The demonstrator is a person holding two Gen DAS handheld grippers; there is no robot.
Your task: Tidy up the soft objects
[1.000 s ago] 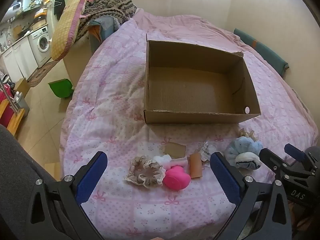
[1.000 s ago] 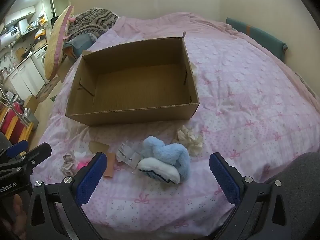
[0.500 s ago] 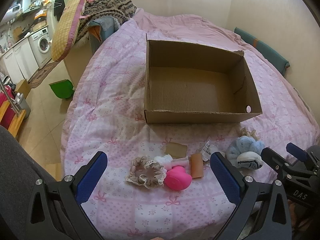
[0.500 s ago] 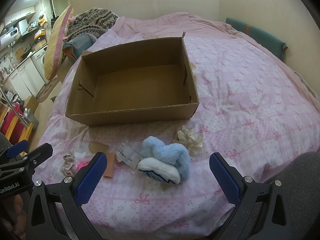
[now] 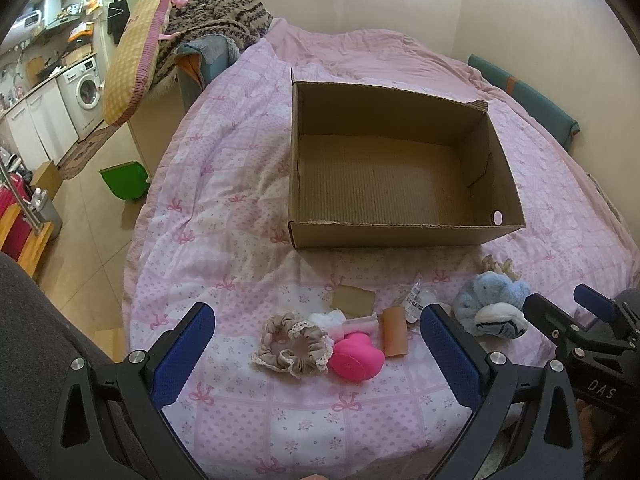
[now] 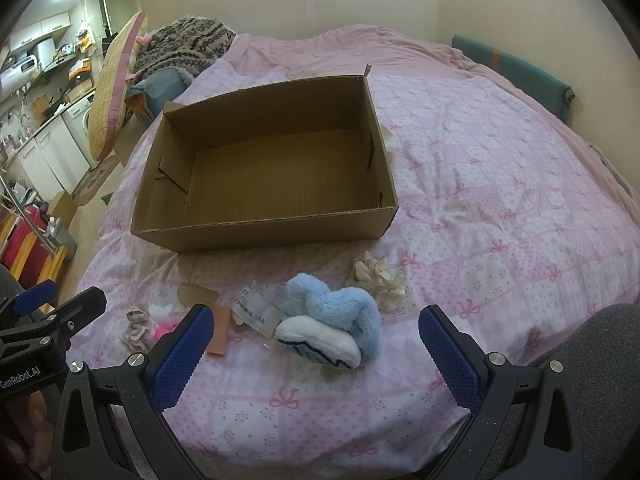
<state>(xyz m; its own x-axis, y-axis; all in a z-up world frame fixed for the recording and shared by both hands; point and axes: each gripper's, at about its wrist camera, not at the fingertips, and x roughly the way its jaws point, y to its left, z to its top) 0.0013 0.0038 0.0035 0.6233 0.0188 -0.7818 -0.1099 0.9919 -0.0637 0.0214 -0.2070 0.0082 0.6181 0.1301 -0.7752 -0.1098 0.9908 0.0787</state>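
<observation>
One corrugated cardboard box (image 5: pixel 400 184) mid-bed, two frilly scrunchies (image 5: pixel 294 346) (image 6: pixel 378 280), one fluffy blue plush (image 6: pixel 340 316), one smooth pink heart (image 5: pixel 358 356). Left gripper (image 5: pixel 316 354) and right gripper (image 6: pixel 314 354) both wide open, holding nothing.

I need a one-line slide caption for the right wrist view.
Open right gripper above a blue plush on the pink quilt, before an empty box.

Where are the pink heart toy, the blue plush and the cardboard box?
pink heart toy (image 5: pixel 357 355), left wrist view, middle of its top face.
blue plush (image 6: pixel 347 312), right wrist view, its fluffy blue upper part.
cardboard box (image 6: pixel 264 236), right wrist view, outer face of near wall.
</observation>
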